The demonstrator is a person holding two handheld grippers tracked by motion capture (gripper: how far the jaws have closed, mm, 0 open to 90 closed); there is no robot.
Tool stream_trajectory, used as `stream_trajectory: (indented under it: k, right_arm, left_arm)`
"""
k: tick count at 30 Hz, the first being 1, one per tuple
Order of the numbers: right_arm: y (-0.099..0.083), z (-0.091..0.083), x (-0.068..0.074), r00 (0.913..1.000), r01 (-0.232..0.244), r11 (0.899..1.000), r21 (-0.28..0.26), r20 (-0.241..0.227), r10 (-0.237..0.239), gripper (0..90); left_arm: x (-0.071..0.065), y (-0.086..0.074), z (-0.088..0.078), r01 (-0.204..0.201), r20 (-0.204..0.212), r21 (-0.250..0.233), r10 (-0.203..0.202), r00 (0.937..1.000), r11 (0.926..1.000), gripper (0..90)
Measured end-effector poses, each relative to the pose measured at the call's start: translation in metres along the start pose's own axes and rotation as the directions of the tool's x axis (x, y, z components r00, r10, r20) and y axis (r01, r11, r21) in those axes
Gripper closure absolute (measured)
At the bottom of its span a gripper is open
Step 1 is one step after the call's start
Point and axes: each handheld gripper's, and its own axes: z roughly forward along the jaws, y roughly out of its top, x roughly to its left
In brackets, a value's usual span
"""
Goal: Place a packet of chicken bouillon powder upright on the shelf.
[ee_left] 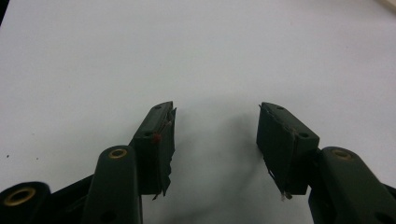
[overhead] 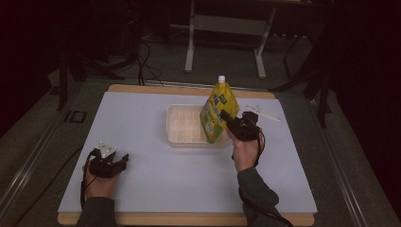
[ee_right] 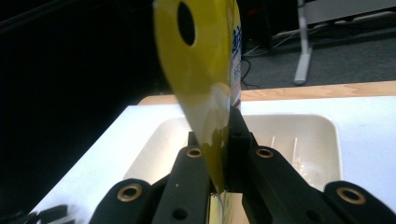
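A yellow spouted pouch (overhead: 216,110) with a white cap hangs upright over the right part of a white plastic tray (overhead: 179,139) in the high view. My right gripper (overhead: 226,118) is shut on the pouch's edge, coming in from the right. In the right gripper view the pouch (ee_right: 205,70) rises from between the closed jaws, with the tray (ee_right: 322,135) behind and below it. My left gripper (overhead: 113,163) rests low at the table's front left, far from the tray. Its jaws stand wide apart in the left gripper view, with bare white table between the fingertips (ee_left: 215,128).
A white board (overhead: 142,184) covers the wooden table. A small white strip-like item (overhead: 262,112) lies behind the right hand. Table legs and cables stand on the dark floor beyond the far edge.
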Motion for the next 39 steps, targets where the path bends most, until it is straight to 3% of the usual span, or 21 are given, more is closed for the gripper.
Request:
stream_trajectory:
  k: [6, 12, 28, 39]
  right_arm:
    - [0.002, 0.01, 0.008, 0.9976, -0.007, 1.0, -0.014, 0.068, 0.008, 90.0]
    - [0.002, 0.015, 0.011, 0.9969, -0.025, 1.0, -0.019, 0.075, 0.026, 90.0]
    - [-0.005, 0.028, 0.026, 0.9854, -0.006, 0.999, -0.04, 0.17, 0.012, 90.0]
    - [-0.006, 0.036, 0.039, 0.9862, 0.004, 1.0, -0.029, 0.166, 0.001, 90.0]
  left_arm:
    - [0.0, 0.0, 0.0, 0.004, 0.001, -0.002, -0.004, 1.0, 1.0, 46.1]
    - [0.0, 0.0, 0.0, 0.007, 0.003, -0.001, -0.007, 1.0, 1.0, 46.1]
    - [0.001, 0.0, 0.0, 0.008, 0.005, -0.001, -0.008, 1.0, 1.0, 46.0]
    - [0.001, 0.0, 0.0, 0.009, 0.008, -0.001, -0.009, 0.9999, 1.0, 45.9]
